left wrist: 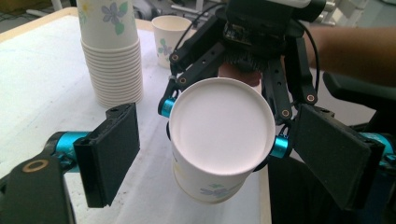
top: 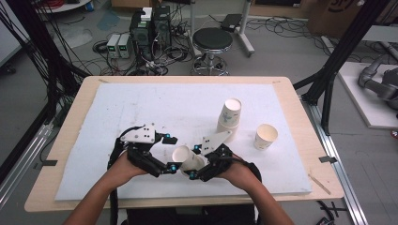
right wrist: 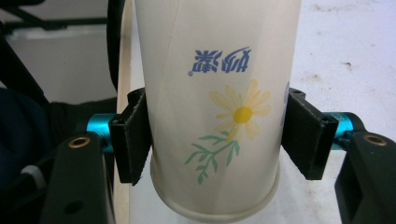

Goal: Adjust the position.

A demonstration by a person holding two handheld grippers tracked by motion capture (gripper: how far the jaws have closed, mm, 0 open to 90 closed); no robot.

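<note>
A flowered paper cup lies on its side in the air just above the white mat, near the table's front edge. My right gripper is shut on it, and the pads press both sides of the cup. My left gripper faces it from the left with its jaws wide open. In the left gripper view the cup's round white end sits between the black pads without touching them. Behind it in that view is the right gripper.
A tall stack of paper cups stands on the white mat, right of centre. A single cup stands upright to its right. Past the table's far edge are a stool, computers and cables.
</note>
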